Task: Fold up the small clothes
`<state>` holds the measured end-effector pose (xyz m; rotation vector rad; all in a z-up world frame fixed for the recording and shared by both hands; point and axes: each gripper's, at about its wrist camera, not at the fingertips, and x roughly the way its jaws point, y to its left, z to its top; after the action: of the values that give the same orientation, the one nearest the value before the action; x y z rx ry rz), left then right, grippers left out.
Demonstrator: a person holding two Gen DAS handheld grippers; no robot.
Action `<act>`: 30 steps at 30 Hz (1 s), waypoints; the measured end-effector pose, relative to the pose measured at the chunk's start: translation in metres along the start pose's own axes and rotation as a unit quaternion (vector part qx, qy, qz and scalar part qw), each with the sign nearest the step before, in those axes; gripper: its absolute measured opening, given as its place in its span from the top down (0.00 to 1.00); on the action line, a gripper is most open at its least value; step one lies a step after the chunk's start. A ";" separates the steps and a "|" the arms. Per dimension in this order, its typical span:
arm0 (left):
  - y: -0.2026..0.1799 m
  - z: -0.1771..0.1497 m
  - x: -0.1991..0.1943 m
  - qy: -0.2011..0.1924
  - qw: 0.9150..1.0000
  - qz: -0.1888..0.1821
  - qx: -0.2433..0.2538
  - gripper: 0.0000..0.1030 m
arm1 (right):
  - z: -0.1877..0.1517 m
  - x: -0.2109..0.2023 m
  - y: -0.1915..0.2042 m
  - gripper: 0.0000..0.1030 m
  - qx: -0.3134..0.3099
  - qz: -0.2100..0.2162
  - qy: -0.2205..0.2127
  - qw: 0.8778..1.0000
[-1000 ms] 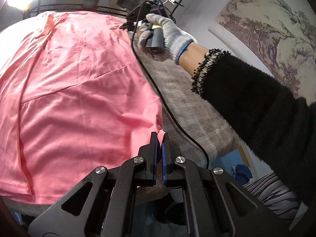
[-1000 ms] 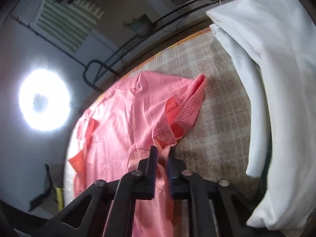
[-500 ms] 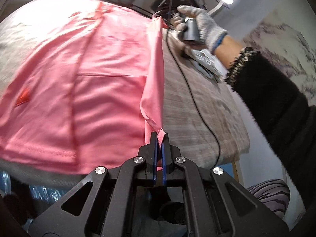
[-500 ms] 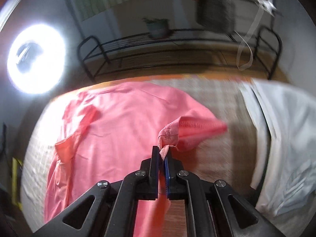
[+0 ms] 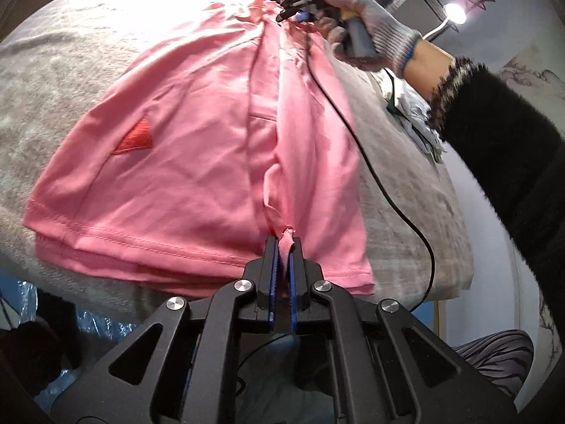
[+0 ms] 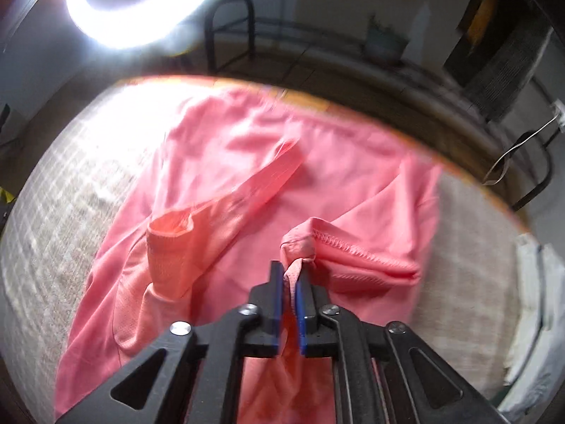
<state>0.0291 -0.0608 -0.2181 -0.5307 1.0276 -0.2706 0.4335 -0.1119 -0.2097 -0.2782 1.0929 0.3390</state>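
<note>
You are folding the pink short-sleeved knit shirt (image 5: 197,148) lying on the grey woven-covered desk (image 5: 406,190): one side panel is lying over the body (sleeves and the crosswise fold are pending). The left tool (image 5: 281,247) is pinching the hem corner. The right tool (image 6: 290,282), jaws just opening, is loosely bracketing the sleeve seam. Bare cloth is flanking both sides.

Pink shirt (image 5: 197,148) w/ red patch (image 5: 136,137), grey checked cloth (image 5: 406,190).
</note>
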 end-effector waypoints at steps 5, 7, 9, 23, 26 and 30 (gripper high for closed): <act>-0.001 0.003 -0.019 -0.006 0.999 -0.015 0.033 0.99 | -0.007 -0.029 -0.039 0.68 0.075 0.153 -0.034 0.985; -0.003 0.002 -0.031 -0.014 0.999 -0.021 0.048 0.99 | -0.011 -0.050 -0.072 0.68 0.122 0.203 -0.068 0.969; -0.004 0.004 -0.039 -0.022 0.998 -0.017 0.064 0.99 | -0.015 -0.063 -0.106 0.64 0.168 0.196 -0.091 0.962; 0.018 0.021 -0.055 -0.067 0.997 0.002 0.041 0.99 | 0.013 0.001 -0.096 1.00 0.126 0.055 -0.012 0.990; 0.027 0.024 -0.053 -0.068 0.997 0.003 0.028 0.99 | 0.018 -0.012 -0.091 1.00 0.112 0.064 -0.037 0.991; 0.034 0.025 -0.048 -0.064 0.998 0.009 0.019 0.99 | 0.040 -0.022 -0.087 1.00 0.127 0.110 -0.065 0.984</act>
<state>0.0262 -0.0034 -0.1908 -0.4978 0.8997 -0.2376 0.4919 -0.1794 -0.1683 0.0915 1.0277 0.4050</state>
